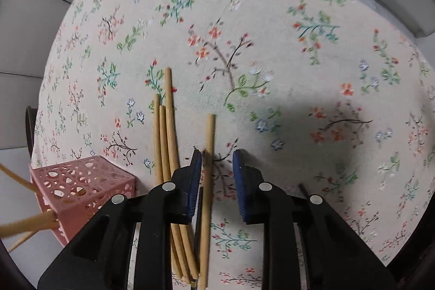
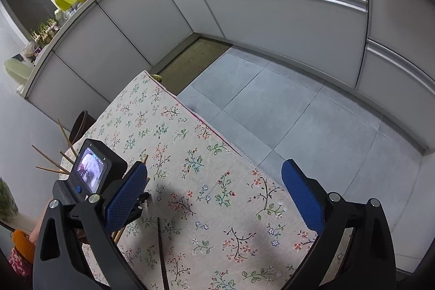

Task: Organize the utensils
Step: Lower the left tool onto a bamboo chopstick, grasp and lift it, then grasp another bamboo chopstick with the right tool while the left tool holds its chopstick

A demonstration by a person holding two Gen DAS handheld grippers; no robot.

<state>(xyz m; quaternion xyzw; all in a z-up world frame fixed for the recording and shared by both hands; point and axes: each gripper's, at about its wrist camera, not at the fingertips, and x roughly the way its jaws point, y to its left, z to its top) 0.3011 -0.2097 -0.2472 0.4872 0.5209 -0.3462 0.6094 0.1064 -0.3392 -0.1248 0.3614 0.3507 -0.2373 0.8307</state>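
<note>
- table (image 1: 272, 18) carries the chopsticks and the holder (image 1: 81, 189)
- holder at the table's left edge, with chopsticks (image 1: 19, 224) sticking out of it to the left
- bundle of three chopsticks (image 1: 163, 132) lies right of the holder
- single chopstick (image 1: 208, 154) just right of the bundle, between the left gripper (image 1: 217, 162) fingers
- dark chopstick (image 2: 161, 249) lies near the table's near edge
- cabinets (image 2: 272, 18) behind the table, across the floor (image 2: 272, 105)

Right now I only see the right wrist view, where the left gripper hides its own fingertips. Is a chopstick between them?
Observer: Yes, one pale wooden chopstick lies between the fingers of the left gripper, near one pad, clear of the other.
Operator: Any other loose ones?
Observer: Three more pale wooden chopsticks lie bunched beside it on the floral tablecloth.
Operator: And the holder?
Observer: A pink perforated basket stands at the table's edge, beyond that bunch.
</note>
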